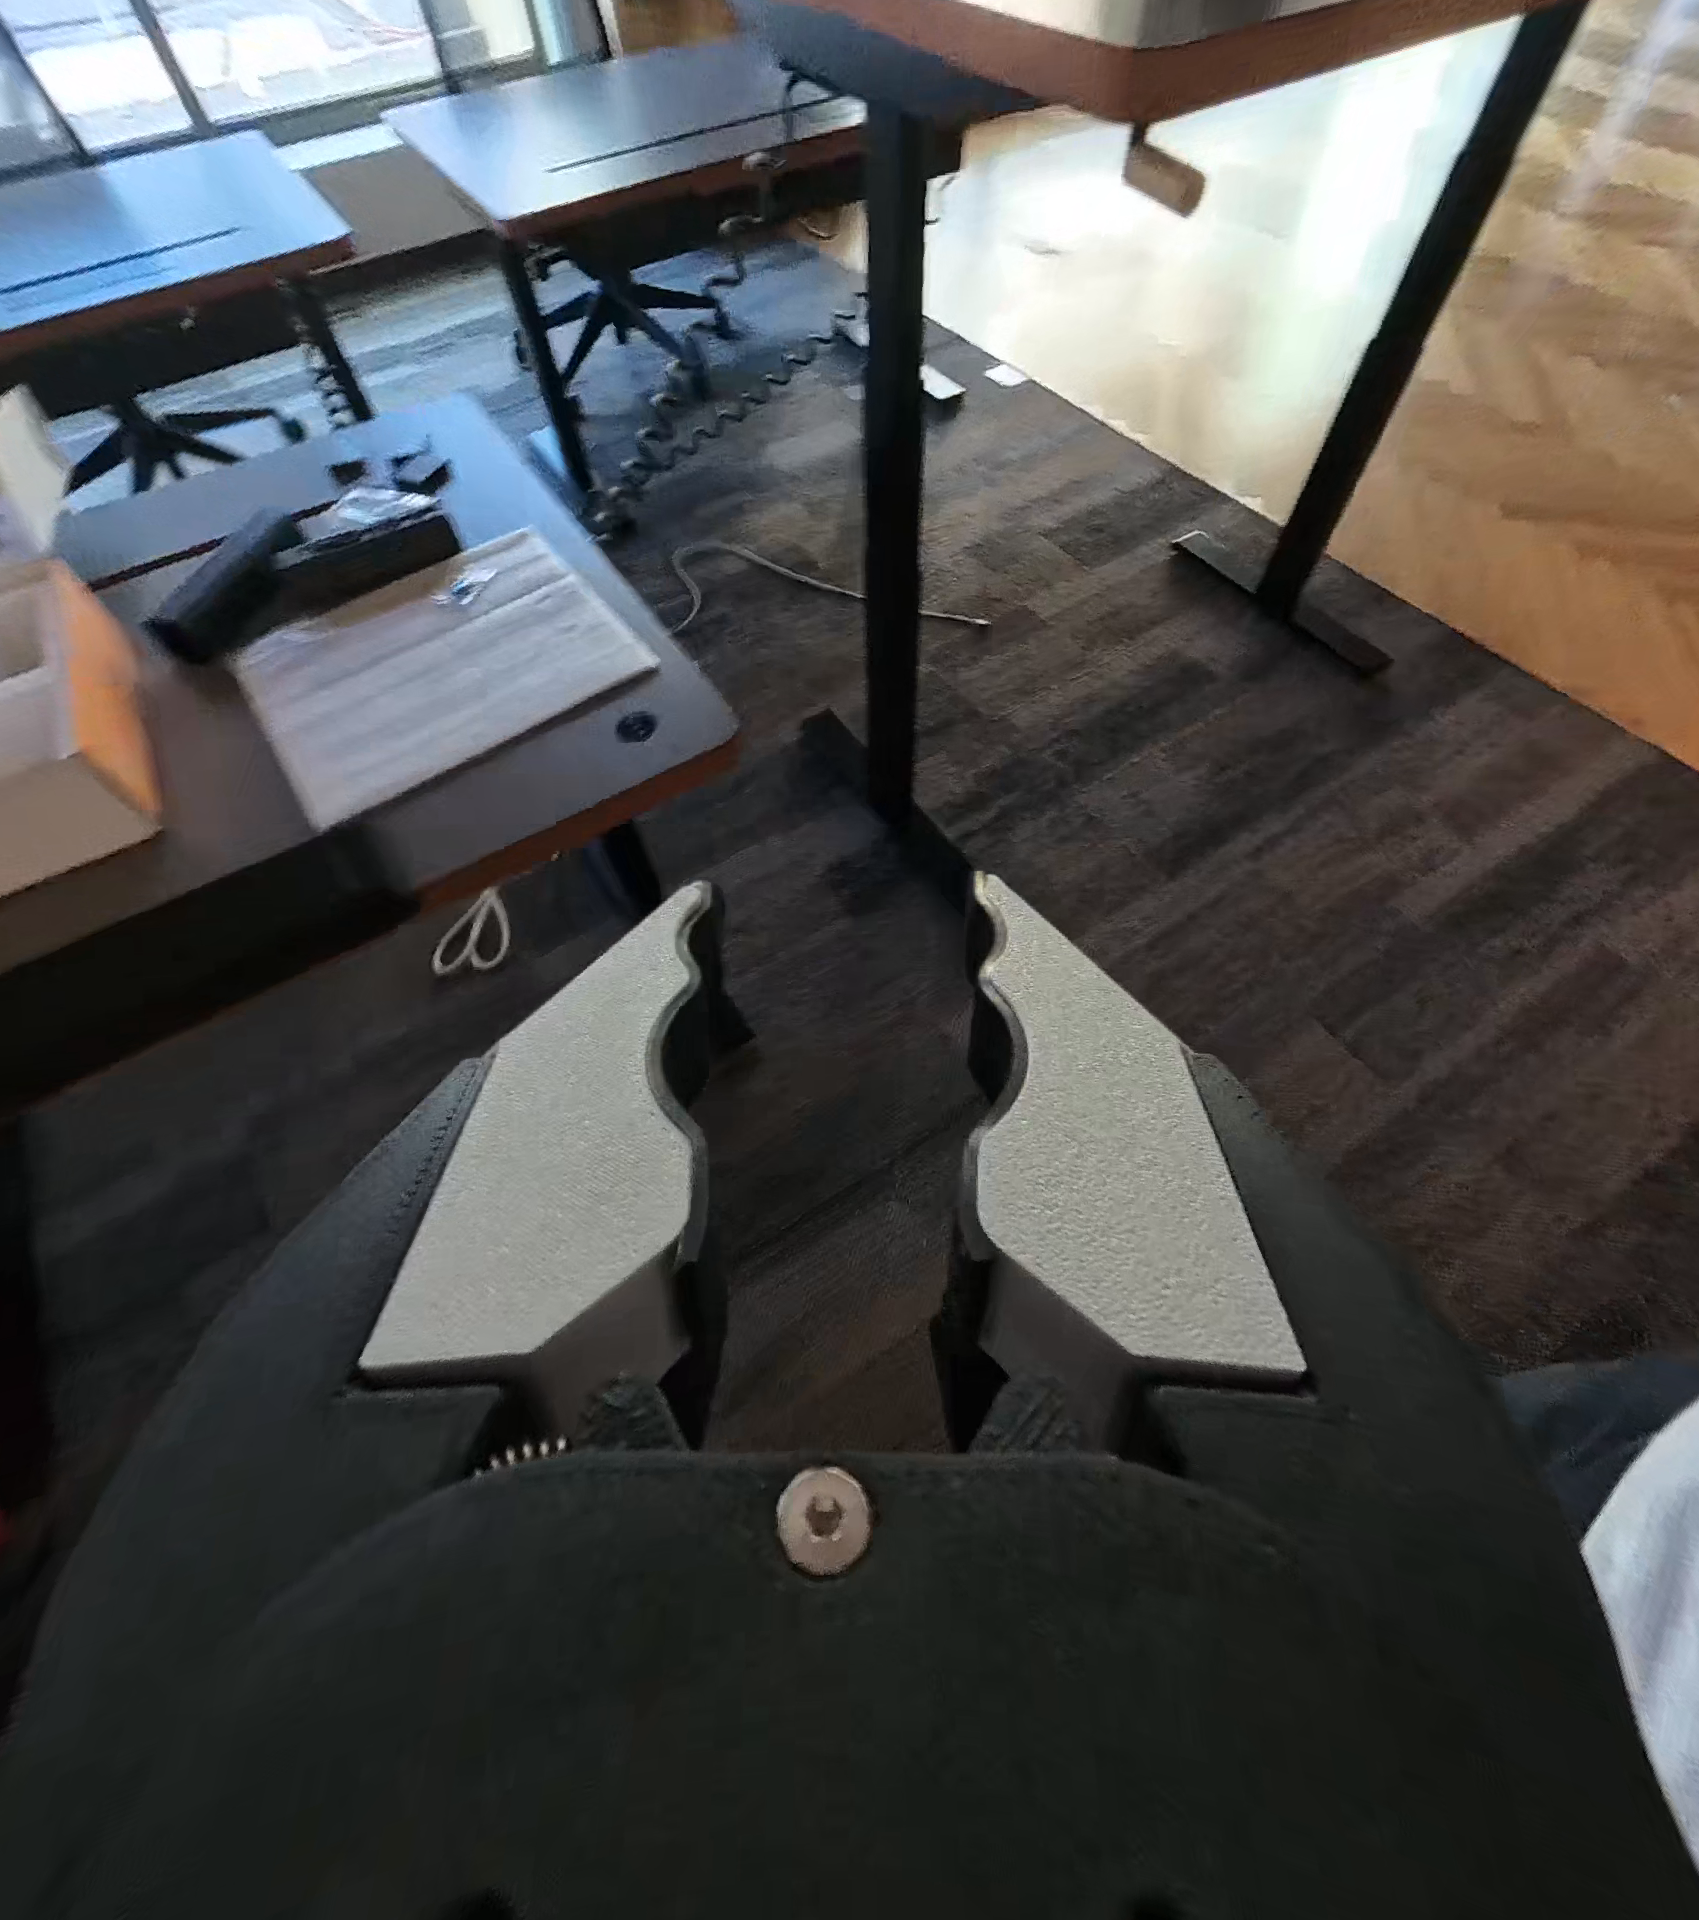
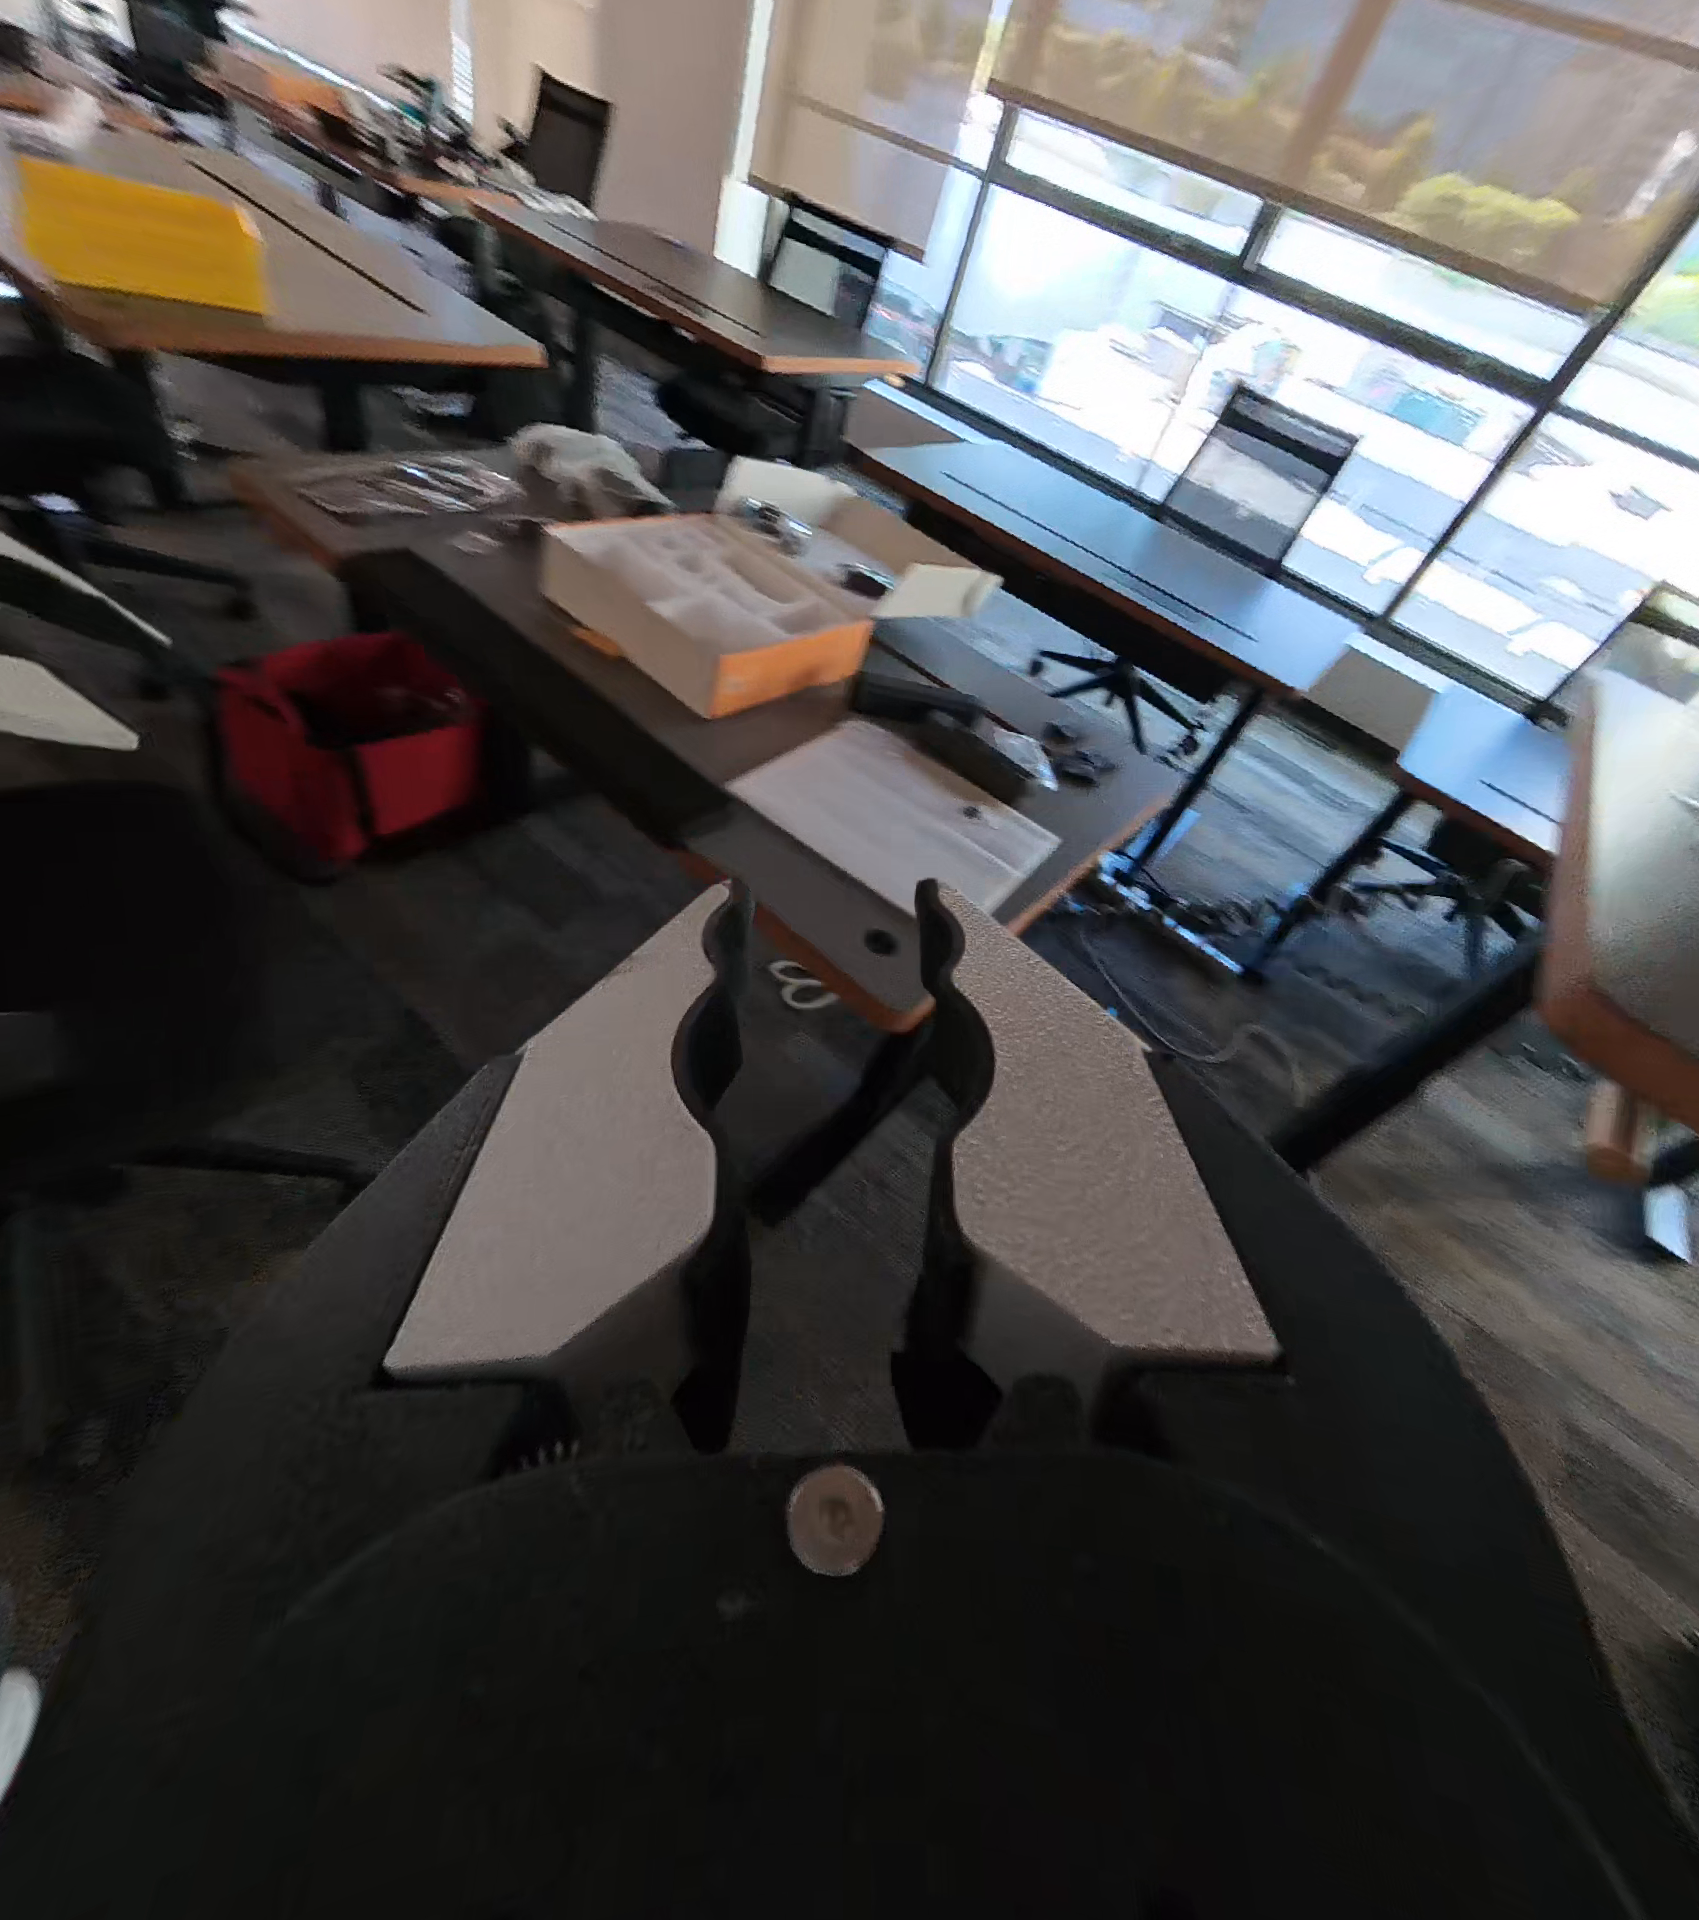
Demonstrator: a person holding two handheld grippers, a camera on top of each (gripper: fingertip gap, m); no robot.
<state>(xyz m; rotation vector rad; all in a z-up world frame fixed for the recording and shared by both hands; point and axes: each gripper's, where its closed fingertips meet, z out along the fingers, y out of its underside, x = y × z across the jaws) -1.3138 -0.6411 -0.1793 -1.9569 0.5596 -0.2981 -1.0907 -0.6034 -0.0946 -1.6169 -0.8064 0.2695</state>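
Left gripper (image 1: pixel 840 904) jaws parted, nothing between them, hanging over dark carpet (image 1: pixel 1240 935). A black desk leg (image 1: pixel 892 468) stands just ahead of its tips; a dark desk (image 1: pixel 533 769) sits ahead-left, with a white sheet (image 1: pixel 440 665) and an open orange-sided box (image 1: pixel 45 686) on it

Right gripper (image 2: pixel 829 914) jaws also apart, narrower gap, empty, tips short of the same desk's (image 2: pixel 824 935) near corner. Red bag (image 2: pixel 346 738) on the floor ahead-left, windows (image 2: pixel 1240 343) far ahead-right. Both views motion-blurred
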